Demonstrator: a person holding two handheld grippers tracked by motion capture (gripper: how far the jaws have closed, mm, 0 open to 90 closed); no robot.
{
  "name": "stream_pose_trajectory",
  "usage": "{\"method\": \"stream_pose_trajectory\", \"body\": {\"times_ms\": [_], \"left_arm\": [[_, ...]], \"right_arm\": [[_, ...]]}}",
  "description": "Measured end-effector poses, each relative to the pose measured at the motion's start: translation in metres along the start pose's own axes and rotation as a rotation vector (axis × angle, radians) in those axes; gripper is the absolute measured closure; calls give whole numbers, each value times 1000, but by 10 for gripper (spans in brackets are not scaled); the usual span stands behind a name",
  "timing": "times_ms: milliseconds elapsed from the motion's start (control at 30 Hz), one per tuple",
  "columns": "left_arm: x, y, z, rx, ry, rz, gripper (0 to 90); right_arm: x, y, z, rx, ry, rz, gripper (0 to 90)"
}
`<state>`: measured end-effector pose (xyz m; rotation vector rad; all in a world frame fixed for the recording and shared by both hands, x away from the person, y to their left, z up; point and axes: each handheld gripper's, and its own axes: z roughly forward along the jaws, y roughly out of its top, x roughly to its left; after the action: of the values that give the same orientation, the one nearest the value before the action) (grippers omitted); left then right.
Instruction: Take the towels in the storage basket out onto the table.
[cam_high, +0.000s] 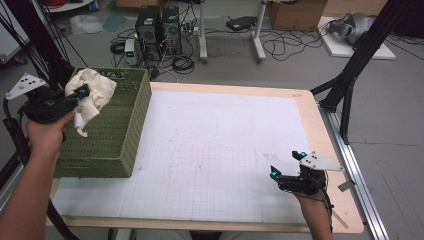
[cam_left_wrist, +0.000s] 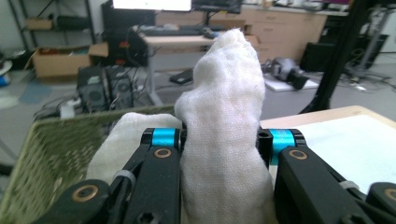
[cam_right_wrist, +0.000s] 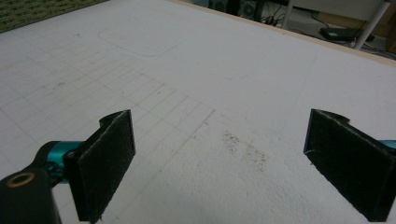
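Left gripper jaws clamp a white cloth, held above the green basket at worktop left. Right gripper jaws spread wide over the gridded mat; no legible writing.

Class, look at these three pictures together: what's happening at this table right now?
A person works at a table with a claw in each hand. The left claw is shut on a crumpled white cloth and holds it above the near left rim of a green woven basket at the table's left edge. The right claw is open, with nothing between its pads, low over the white gridded mat near the front right corner.
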<state>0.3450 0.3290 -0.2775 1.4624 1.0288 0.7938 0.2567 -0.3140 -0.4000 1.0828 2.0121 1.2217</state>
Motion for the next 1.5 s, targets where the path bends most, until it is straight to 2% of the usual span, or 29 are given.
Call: {"method": "stream_pose_trajectory", "body": {"times_ms": [333, 433, 600, 767, 900, 1067, 1333, 1500], "left_arm": [[-35, 24, -1, -75, -120, 37, 727], [-47, 27, 1, -80, -164, 57, 727], [-70, 28, 7, -88, -250, 65, 727], [-100, 26, 16, -77, -348, 100, 727], [-127, 19, 26, -54, -423, 125, 727], [-159, 4, 36, -46, -513, 122, 727], [-205, -19, 63, 12, -620, 134, 726], [-232, -39, 80, 59, -678, 141, 726]], "right_arm": [[1, 0, 0, -1, 0, 5, 81], [1, 0, 0, -3, 1, 3, 81], [1, 1, 0, -2, 4, 1, 81], [0, 1, 0, -5, 1, 0, 81], [0, 1, 0, -5, -1, -1, 81], [0, 1, -1, -4, 2, 5, 81], [-1, 1, -2, -5, -2, 3, 81], [-2, 0, -2, -3, -2, 7, 81]]}}
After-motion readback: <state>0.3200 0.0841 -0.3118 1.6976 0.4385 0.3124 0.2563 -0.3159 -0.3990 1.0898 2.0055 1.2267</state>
